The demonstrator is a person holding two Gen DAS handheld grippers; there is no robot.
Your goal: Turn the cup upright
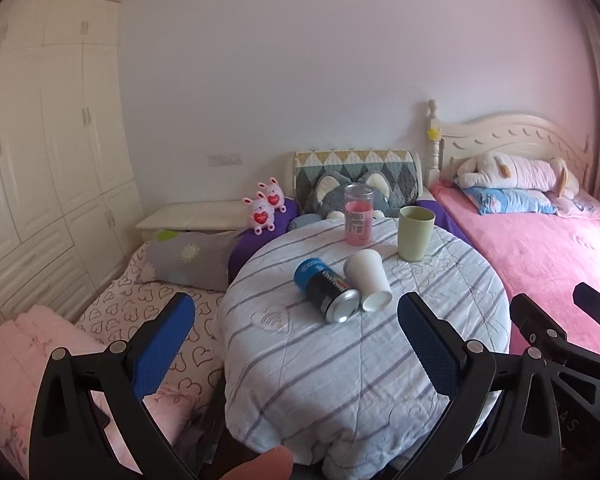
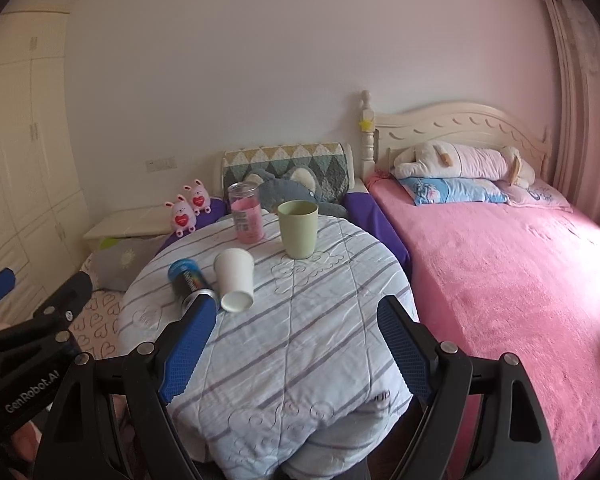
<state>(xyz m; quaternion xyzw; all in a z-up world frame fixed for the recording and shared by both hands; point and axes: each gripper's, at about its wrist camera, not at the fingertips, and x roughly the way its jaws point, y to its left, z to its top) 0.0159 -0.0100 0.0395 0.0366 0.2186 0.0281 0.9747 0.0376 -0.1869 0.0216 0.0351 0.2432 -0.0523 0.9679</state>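
Note:
A white paper cup (image 1: 368, 280) lies on its side on the round table (image 1: 340, 360) with a striped cloth, its base toward me; it also shows in the right wrist view (image 2: 235, 280). A green cup (image 1: 415, 233) stands upright behind it, also in the right wrist view (image 2: 298, 229). My left gripper (image 1: 296, 320) is open and empty, short of the white cup. My right gripper (image 2: 296, 326) is open and empty, near the front of the white cup and to its right.
A blue and black can (image 1: 327, 290) lies on its side just left of the white cup. A clear jar with pink contents (image 1: 358, 214) stands at the back. A pink bed (image 2: 500, 280) is to the right, and a heart-pattern bed (image 1: 140, 320) to the left.

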